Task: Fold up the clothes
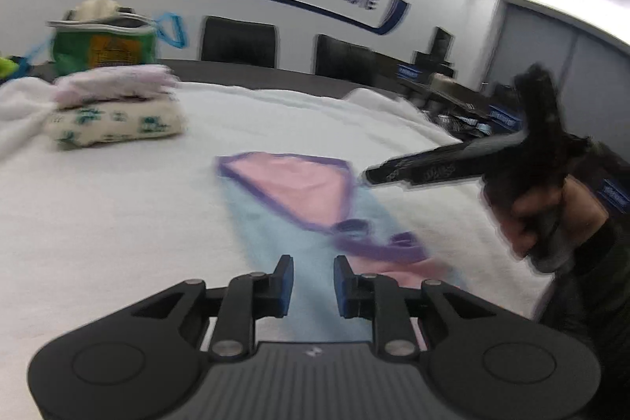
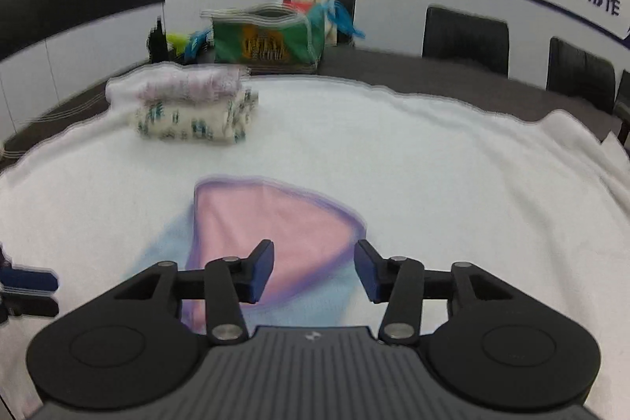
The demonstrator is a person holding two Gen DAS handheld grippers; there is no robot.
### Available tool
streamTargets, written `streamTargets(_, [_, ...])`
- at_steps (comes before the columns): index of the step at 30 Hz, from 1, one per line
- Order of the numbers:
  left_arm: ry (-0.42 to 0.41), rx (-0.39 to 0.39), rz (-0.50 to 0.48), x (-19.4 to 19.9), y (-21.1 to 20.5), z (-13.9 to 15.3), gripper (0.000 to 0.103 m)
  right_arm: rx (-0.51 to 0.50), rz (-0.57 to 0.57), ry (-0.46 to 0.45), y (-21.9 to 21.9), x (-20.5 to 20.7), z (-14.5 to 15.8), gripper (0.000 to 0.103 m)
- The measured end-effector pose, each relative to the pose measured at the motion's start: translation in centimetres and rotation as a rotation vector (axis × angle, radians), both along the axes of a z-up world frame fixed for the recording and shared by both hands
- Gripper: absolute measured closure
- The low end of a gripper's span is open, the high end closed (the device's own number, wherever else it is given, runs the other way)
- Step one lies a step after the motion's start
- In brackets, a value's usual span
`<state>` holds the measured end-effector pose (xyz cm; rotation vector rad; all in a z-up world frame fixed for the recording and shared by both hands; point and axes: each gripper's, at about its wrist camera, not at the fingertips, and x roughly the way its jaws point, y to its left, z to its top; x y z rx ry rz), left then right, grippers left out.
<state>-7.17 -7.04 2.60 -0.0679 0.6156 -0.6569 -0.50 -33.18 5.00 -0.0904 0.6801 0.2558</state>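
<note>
A small garment in pink and light blue with purple trim (image 1: 291,199) lies partly folded on the white cloth, also seen as the garment (image 2: 271,223) in the right wrist view. My left gripper (image 1: 313,282) hovers over its near blue end, jaws apart with nothing pinched. My right gripper (image 2: 313,272) hangs over the pink panel, jaws apart and empty. In the left wrist view the right gripper (image 1: 425,170) shows from the side at the right, held by a person's hand (image 1: 547,211).
A stack of folded clothes (image 1: 114,105) sits at the back left, the same stack (image 2: 189,109) in the right wrist view. Behind it stands a green bag (image 2: 267,40). The white cloth (image 2: 453,184) covers a dark table with black chairs (image 2: 464,34) along the wall.
</note>
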Motion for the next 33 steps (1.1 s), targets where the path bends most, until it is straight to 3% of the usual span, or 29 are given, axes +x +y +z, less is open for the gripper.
streamTargets(3, [0.024,0.007,-0.022,0.4,-1.4,-0.5,0.084,0.019,0.021,0.042,0.7,0.5,-2.0,0.063])
streamTargets(4, [0.043,0.0,-0.026,0.6,-1.5,-0.7,0.084,0.021,0.028,0.056,0.9,0.9,-2.5,0.072])
streamTargets(5, [0.063,-0.001,-0.023,0.7,-1.4,-1.0,0.084,0.016,0.034,0.075,1.2,1.3,-3.1,0.092])
streamTargets(6, [0.081,-0.002,-0.019,0.9,-1.4,-1.3,0.084,0.009,0.044,0.075,1.4,1.4,-3.6,0.095])
streamTargets(10, [0.125,-0.079,-0.043,0.3,0.5,-2.0,0.083,-0.017,0.057,0.022,2.0,0.1,-3.1,0.097])
streamTargets(11, [0.132,-0.114,-0.074,-0.1,1.2,-2.0,0.08,-0.017,0.065,0.001,1.9,-0.5,-2.8,0.094])
streamTargets(12, [0.14,-0.149,-0.104,-0.6,1.9,-2.0,0.07,-0.006,0.071,-0.009,1.5,-1.2,-2.4,0.09])
streamTargets(13, [0.146,-0.18,-0.132,-1.0,2.6,-2.1,0.055,0.025,0.085,-0.015,0.8,-2.0,-2.0,0.079])
streamTargets(14, [0.148,-0.19,-0.147,-1.5,2.8,-2.2,0.051,0.059,0.1,-0.02,0.2,-2.8,-1.6,0.06])
streamTargets(18, [0.123,-0.191,-0.223,-3.1,2.7,-2.7,0.049,0.297,0.241,-0.008,-1.4,-5.7,-0.6,0.045])
streamTargets(19, [0.114,-0.192,-0.235,-3.4,2.7,-2.8,0.049,0.302,0.265,0.001,-0.7,-5.9,-0.6,0.038])
streamTargets(22, [0.114,-0.178,-0.239,-3.7,2.6,-3.3,0.049,0.234,0.313,0.029,2.1,-6.2,-0.9,0.036])
streamTargets(23, [0.118,-0.175,-0.237,-3.7,2.7,-3.5,0.049,0.173,0.32,0.037,3.3,-6.1,-1.1,0.043])
streamTargets(24, [0.122,-0.174,-0.235,-3.8,2.7,-3.6,0.05,0.143,0.322,0.043,3.9,-6.0,-1.3,0.056])
streamTargets(25, [0.128,-0.181,-0.231,-3.7,2.9,-3.8,0.051,0.12,0.324,0.049,4.4,-5.8,-1.4,0.096])
streamTargets(28, [0.146,-0.201,-0.222,-3.6,3.3,-4.2,0.052,0.078,0.339,0.037,5.5,-5.8,-1.2,0.095])
streamTargets(31, [0.164,-0.227,-0.219,-3.5,3.8,-4.5,0.052,0.145,0.372,-0.064,4.6,-6.6,0.6,0.095])
streamTargets(33, [0.175,-0.245,-0.219,-3.4,4.1,-4.6,0.057,0.181,0.385,-0.114,4.0,-6.7,1.4,0.095])
